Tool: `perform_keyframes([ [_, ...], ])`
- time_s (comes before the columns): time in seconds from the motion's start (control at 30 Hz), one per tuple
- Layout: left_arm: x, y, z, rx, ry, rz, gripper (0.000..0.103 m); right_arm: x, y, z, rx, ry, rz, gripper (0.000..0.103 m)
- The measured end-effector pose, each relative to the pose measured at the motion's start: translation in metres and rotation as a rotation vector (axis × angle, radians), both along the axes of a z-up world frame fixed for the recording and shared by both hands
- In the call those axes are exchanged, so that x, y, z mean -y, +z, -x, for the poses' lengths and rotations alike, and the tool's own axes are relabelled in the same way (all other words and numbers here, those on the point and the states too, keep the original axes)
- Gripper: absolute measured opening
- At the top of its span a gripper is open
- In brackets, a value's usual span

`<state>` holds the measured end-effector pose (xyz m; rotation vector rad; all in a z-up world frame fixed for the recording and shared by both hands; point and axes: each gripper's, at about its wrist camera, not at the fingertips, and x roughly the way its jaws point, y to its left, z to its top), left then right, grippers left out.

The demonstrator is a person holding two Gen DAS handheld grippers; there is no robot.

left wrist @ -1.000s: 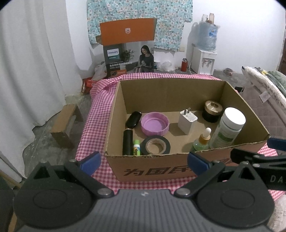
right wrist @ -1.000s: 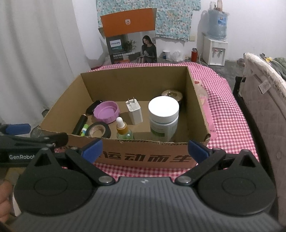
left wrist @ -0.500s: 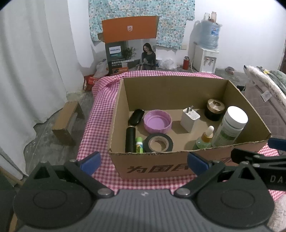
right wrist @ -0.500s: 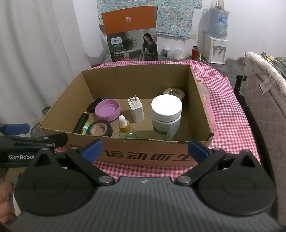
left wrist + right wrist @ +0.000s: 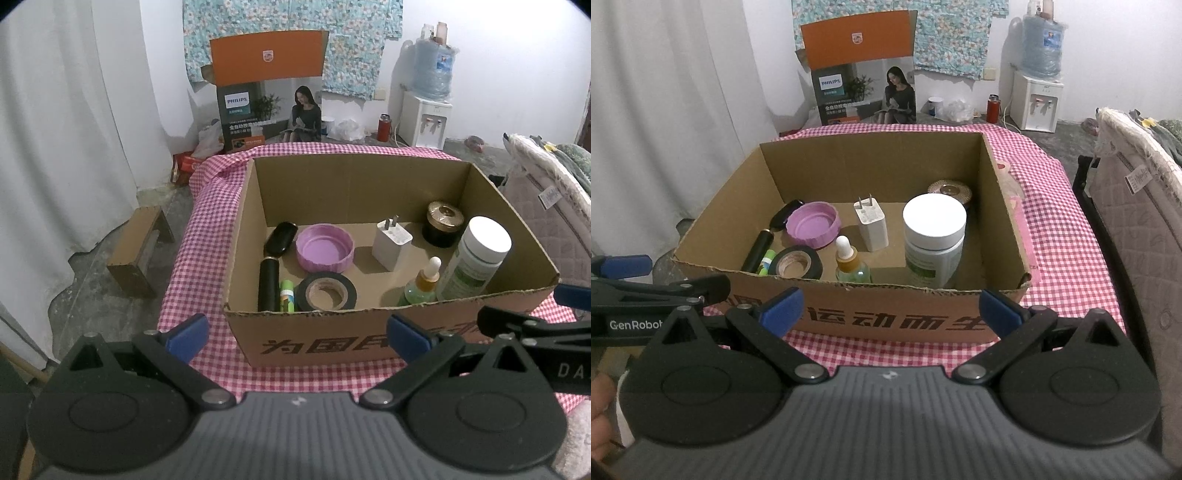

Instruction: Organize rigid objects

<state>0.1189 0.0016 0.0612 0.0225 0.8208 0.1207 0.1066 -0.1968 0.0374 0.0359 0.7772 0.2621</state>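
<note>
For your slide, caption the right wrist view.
Open right tool faces a cardboard box of small items.

Both wrist cameras look forward and slightly down from just beyond the near wall of the cardboard box (image 5: pixel 325 343), close to it. The left view sits left, the right view right; both share the box's interior and the far wall.

The cardboard box's (image 5: pixel 332 343) near wall hides the bases of the dropper bottle (image 5: pixel 421 286), the white-capped bottle (image 5: pixel 932 240) and the black tube (image 5: pixel 267 284) in both views. The white-capped bottle partly covers the gold-lidded jar (image 5: pixel 951 190) in the right wrist view. The left tongs (image 5: pixel 295 334) mask part of the box's printed lettering. The water dispenser's (image 5: pixel 1038 105) label is too small to read.
</note>
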Motion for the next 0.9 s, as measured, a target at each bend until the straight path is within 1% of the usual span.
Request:
perform_keyframes([
  [0.9, 0.0024, -0.0005, -0.0011, -0.007, 0.0, 0.008, 0.102, 0.0037, 0.0022, -0.0001, -0.003, -0.001, 0.002, 0.102],
])
